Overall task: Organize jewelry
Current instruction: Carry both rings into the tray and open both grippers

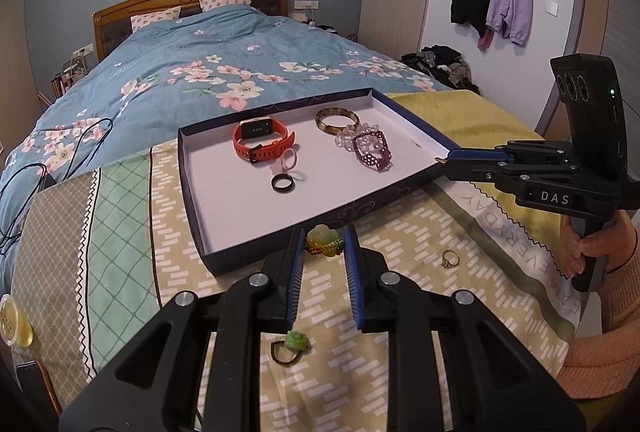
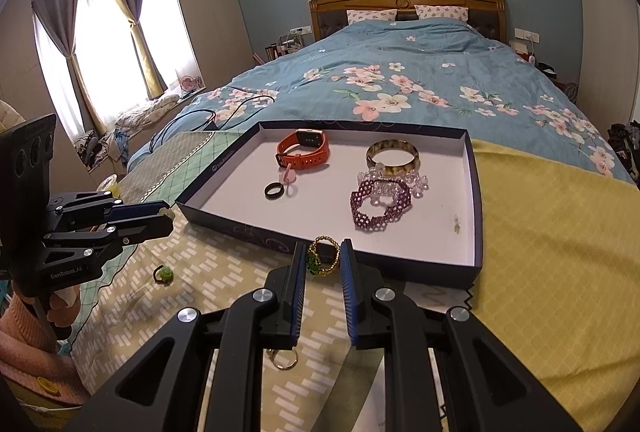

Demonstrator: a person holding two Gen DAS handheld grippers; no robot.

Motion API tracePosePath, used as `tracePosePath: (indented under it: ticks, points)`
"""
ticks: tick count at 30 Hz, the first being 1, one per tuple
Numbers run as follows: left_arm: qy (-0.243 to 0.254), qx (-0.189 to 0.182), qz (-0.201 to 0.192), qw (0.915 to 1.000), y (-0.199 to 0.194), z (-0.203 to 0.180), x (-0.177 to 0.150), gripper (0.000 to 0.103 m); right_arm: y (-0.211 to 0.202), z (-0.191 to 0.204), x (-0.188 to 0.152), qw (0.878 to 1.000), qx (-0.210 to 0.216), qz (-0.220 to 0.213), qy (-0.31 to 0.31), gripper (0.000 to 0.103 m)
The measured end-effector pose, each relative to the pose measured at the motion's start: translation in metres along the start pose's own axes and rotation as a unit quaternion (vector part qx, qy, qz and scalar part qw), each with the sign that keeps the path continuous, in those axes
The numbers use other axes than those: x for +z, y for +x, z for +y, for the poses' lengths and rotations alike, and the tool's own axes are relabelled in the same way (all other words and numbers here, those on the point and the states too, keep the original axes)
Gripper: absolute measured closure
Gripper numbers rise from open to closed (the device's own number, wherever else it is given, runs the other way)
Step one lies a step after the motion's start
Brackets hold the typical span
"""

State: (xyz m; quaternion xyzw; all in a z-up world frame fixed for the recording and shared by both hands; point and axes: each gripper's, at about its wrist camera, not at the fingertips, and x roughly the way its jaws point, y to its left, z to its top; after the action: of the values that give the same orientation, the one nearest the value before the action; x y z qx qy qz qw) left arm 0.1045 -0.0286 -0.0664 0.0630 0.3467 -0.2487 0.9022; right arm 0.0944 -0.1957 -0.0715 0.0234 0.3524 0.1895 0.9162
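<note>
A dark blue box tray [image 1: 248, 256] with a white floor lies on the patterned cloth. In it are an orange watch [image 1: 262, 139], a tortoiseshell bangle [image 1: 337, 119], a purple bead bracelet [image 1: 372, 148], a pink ring [image 1: 289, 159] and a black ring [image 1: 282, 183]. My left gripper [image 1: 325, 238] is shut on a yellow-green flower bead ring [image 1: 320, 234] just before the tray's near wall. My right gripper [image 2: 323, 252] is shut on a gold bead ring with a green stone [image 2: 316, 264] at the tray's near edge [image 2: 248, 232]. The left gripper [image 2: 168, 213] also shows at the left of the right wrist view.
A green flower ring [image 1: 294, 346] and a thin gold ring [image 1: 450, 258] lie loose on the cloth in front of the tray. A clear crystal bracelet [image 2: 400, 181] sits by the bangle. Behind is a bed with a blue floral quilt [image 2: 400, 79] and black cables [image 1: 24, 191].
</note>
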Motion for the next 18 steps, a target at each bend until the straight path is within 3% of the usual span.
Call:
tracePosePath:
  ticks: [18]
  points:
    - [-0.004, 0.009, -0.006, 0.9999, 0.013, 0.0, 0.017, 0.083, 0.013, -0.006, 0.018, 1.0, -0.008, -0.002, -0.011, 0.088]
